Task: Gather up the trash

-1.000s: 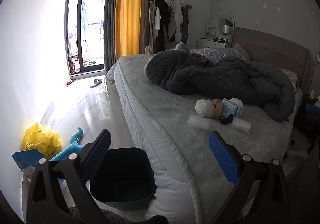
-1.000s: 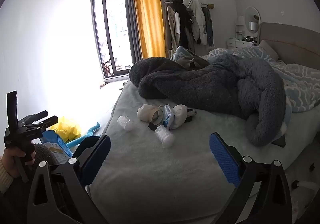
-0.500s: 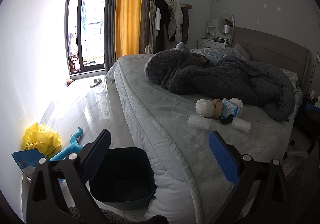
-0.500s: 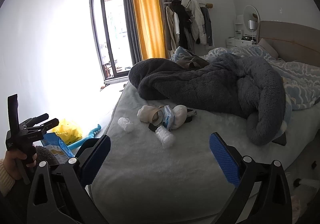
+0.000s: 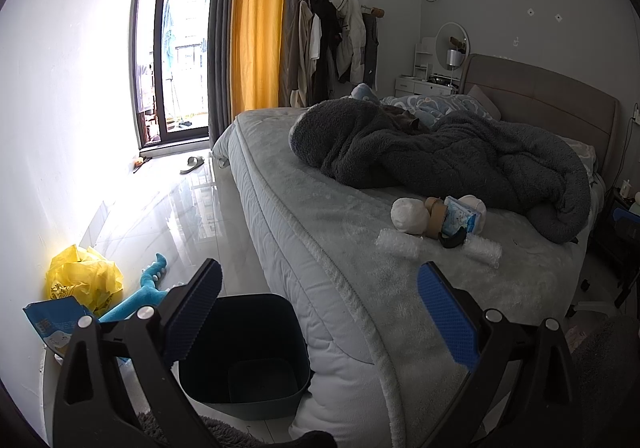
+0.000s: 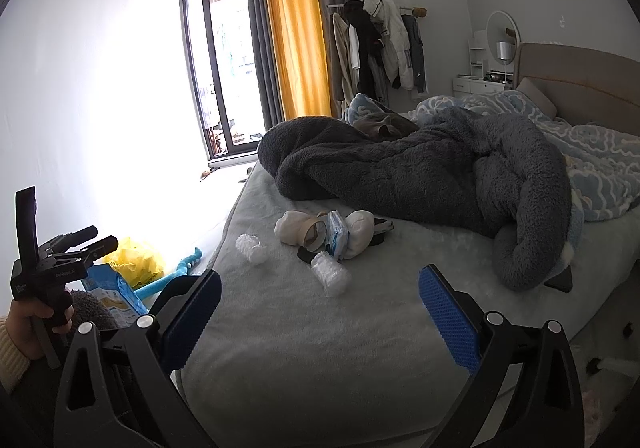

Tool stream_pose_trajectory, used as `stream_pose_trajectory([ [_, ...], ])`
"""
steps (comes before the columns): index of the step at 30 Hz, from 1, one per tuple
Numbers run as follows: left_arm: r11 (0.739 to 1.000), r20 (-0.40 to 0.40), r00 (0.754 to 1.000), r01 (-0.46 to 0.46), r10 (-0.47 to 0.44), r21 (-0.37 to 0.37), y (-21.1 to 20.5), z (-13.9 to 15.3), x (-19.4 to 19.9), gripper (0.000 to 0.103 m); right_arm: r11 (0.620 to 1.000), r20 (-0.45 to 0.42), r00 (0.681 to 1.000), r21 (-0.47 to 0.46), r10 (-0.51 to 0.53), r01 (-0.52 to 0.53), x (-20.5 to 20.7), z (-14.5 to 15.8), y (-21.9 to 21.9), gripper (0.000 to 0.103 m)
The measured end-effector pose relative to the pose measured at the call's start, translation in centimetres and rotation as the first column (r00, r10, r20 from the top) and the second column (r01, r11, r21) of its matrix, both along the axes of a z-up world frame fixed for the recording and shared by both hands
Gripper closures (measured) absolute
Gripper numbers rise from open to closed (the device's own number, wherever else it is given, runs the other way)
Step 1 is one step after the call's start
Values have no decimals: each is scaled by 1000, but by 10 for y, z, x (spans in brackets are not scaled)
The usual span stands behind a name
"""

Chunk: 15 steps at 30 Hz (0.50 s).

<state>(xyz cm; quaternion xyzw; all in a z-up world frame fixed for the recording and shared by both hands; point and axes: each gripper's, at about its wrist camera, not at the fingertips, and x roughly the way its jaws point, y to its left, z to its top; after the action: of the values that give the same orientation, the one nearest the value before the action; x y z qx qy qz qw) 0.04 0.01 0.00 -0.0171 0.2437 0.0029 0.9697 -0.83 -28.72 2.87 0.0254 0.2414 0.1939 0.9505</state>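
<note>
Trash lies clustered mid-bed (image 6: 360, 328): two bubble-wrap rolls (image 6: 250, 246) (image 6: 331, 274), two white wads (image 6: 289, 226) (image 6: 359, 234), one tape roll (image 6: 313, 232), one blue tissue pack (image 6: 337, 234). The nearer roll's long axis runs toward the right tongs (image 6: 320, 318); the pack stands on edge. Both right and left tongs (image 5: 320, 318) are spread wide and empty, one dark bin (image 5: 256, 312) on the floor beside the bed.

Our right gripper (image 6: 320, 312) gapes wide, empty, low in frame; mid-frame, trash (image 6: 332, 234) litters the bed (image 6: 360, 336).
</note>
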Motion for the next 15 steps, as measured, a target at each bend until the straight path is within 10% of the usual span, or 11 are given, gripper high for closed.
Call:
stream_pose_trajectory([
  [15,1000,-2,1000,0,0,-1,0,0,0,3,1000,1,1000,1,0,0,0,0,0,3],
])
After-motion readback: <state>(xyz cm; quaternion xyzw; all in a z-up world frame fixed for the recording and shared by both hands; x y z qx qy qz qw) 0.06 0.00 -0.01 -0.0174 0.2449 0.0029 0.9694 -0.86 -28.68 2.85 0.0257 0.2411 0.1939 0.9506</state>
